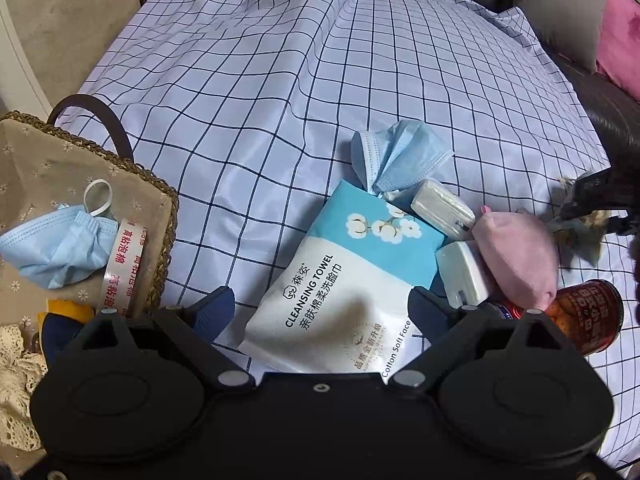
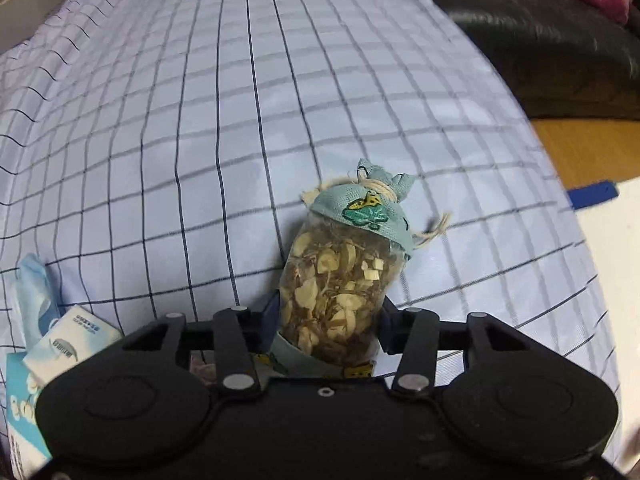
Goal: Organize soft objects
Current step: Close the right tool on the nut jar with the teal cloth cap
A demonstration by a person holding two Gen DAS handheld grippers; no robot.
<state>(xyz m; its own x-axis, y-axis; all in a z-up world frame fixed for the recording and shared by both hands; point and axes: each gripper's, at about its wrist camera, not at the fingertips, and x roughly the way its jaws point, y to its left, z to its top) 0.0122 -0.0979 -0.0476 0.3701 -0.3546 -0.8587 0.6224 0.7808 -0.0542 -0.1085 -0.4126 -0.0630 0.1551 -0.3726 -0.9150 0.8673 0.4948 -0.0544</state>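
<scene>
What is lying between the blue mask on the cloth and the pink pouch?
In the left wrist view, a small white tissue pack lies between the crumpled blue mask and the pink pouch, beside the cleansing towel pack.

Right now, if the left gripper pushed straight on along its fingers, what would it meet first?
Most likely the cleansing towel pack, lying on the checked cloth between the open fingers of the left gripper. Depth is unclear.

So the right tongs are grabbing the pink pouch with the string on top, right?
Not the pink pouch. The right wrist view shows the right tongs closed on a see-through sachet of dried herbs, tied with string on top. The pink pouch lies on the checked cloth, untouched.
</scene>
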